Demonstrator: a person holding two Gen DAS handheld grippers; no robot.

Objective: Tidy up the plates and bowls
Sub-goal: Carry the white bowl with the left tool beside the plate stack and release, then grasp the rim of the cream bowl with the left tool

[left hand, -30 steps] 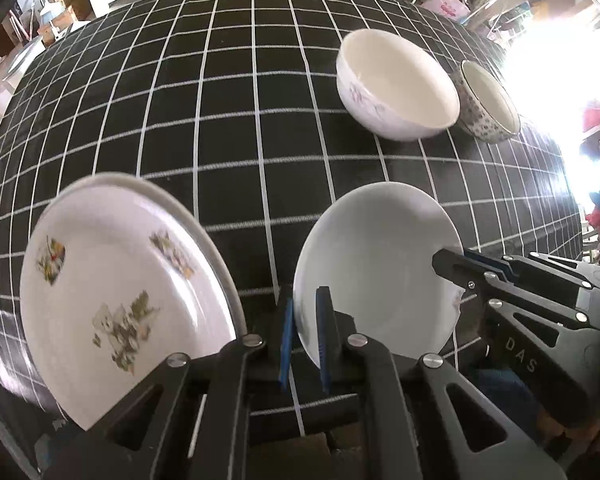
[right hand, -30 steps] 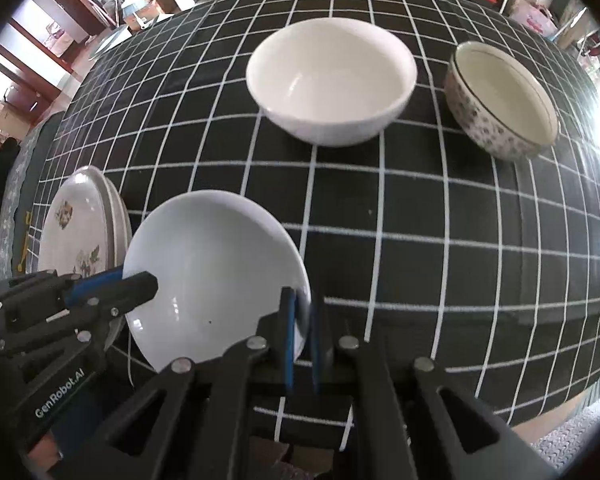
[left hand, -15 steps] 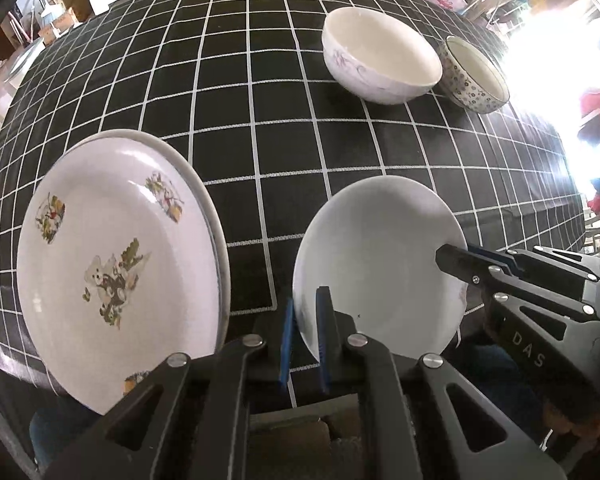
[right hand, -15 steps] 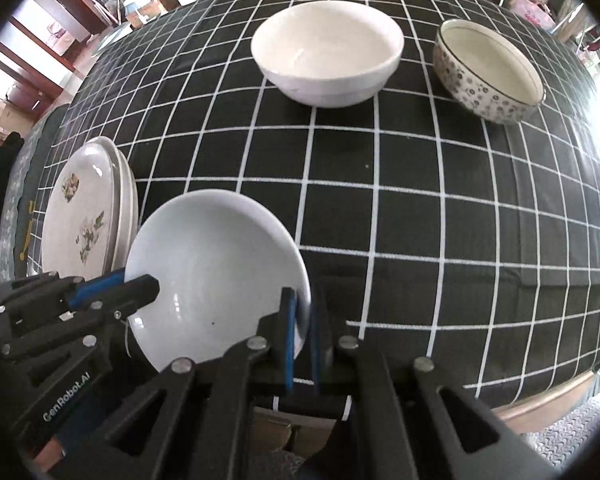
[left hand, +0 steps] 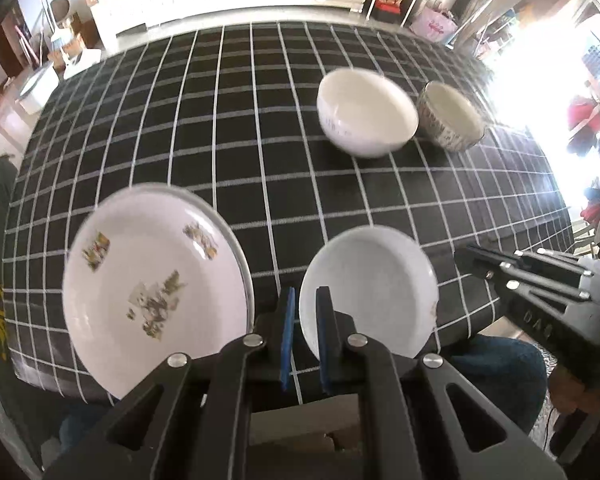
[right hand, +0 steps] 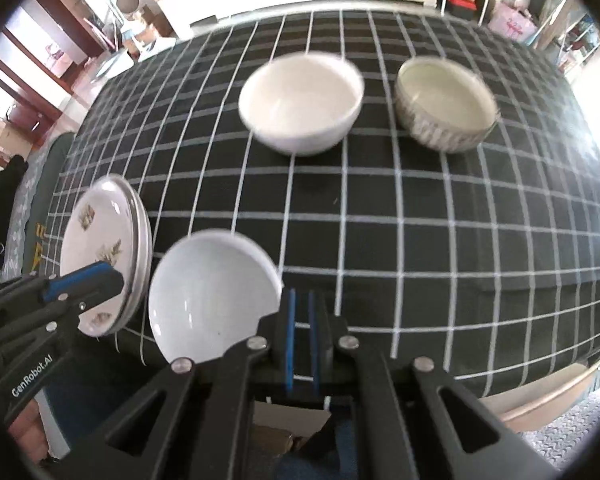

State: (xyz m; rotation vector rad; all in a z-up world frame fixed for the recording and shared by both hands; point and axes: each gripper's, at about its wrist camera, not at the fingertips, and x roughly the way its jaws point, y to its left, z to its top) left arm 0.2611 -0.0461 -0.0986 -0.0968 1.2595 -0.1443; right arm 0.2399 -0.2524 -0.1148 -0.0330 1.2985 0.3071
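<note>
A small white dish (left hand: 372, 296) (right hand: 208, 280) sits at the table's near edge, between my two grippers. My left gripper (left hand: 305, 292) is shut; the dish's left rim shows in the slit between its pads. In the right wrist view the left gripper (right hand: 118, 280) stands a little clear of that rim. My right gripper (right hand: 301, 296) is shut with only dark cloth between its pads, and the dish's right rim lies just left of its fingers. In the left wrist view the right gripper (left hand: 462, 254) is also apart from the dish. Stacked printed plates (left hand: 152, 288) (right hand: 96, 248) lie to the left.
A plain white bowl (left hand: 368, 112) (right hand: 300, 104) and a patterned bowl (left hand: 450, 120) (right hand: 446, 104) stand side by side further back. The black checked tablecloth (left hand: 220, 140) covers the table. A person's legs in jeans (left hand: 500, 368) are just past the near edge.
Both grippers have risen and drawn apart. The dish looks smaller in both views, and its rim no longer sits between the right pads. Each gripper tip now shows a gap to the dish.
</note>
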